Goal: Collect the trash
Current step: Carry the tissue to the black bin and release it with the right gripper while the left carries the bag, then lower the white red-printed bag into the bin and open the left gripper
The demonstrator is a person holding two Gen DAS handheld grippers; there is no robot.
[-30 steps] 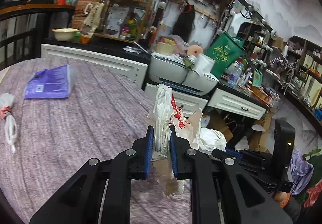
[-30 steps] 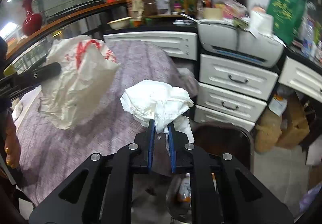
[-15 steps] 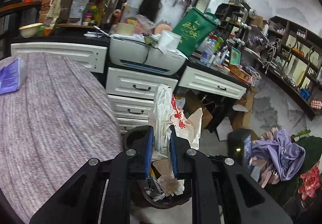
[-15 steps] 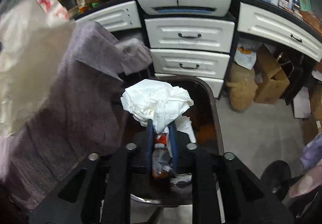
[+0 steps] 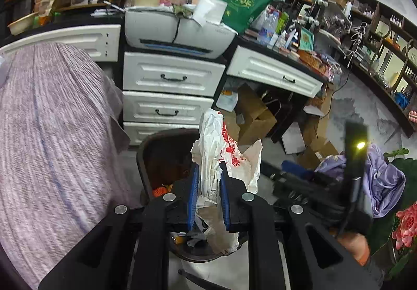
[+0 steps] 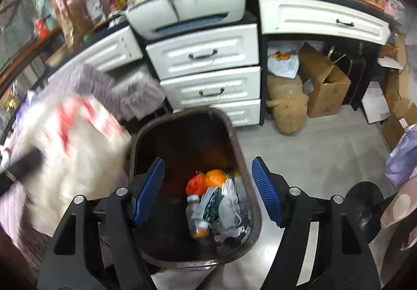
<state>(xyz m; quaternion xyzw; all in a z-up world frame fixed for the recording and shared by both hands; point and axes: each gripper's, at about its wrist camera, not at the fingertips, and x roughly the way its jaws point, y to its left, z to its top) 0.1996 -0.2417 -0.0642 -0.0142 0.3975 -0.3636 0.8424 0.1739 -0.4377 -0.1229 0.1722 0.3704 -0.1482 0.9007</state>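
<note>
Left tongs (image 5: 208, 180) clamp a red-printed plastic bag (image 5: 221, 149), lettering unreadable.

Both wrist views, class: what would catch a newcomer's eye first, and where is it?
First, the white plastic bag with red print, pinched in the left claw over the dark trash bin on the floor by the white drawers. Next, the right claw, open wide above that bin, where an orange net and a bottle lie among the rubbish.
</note>
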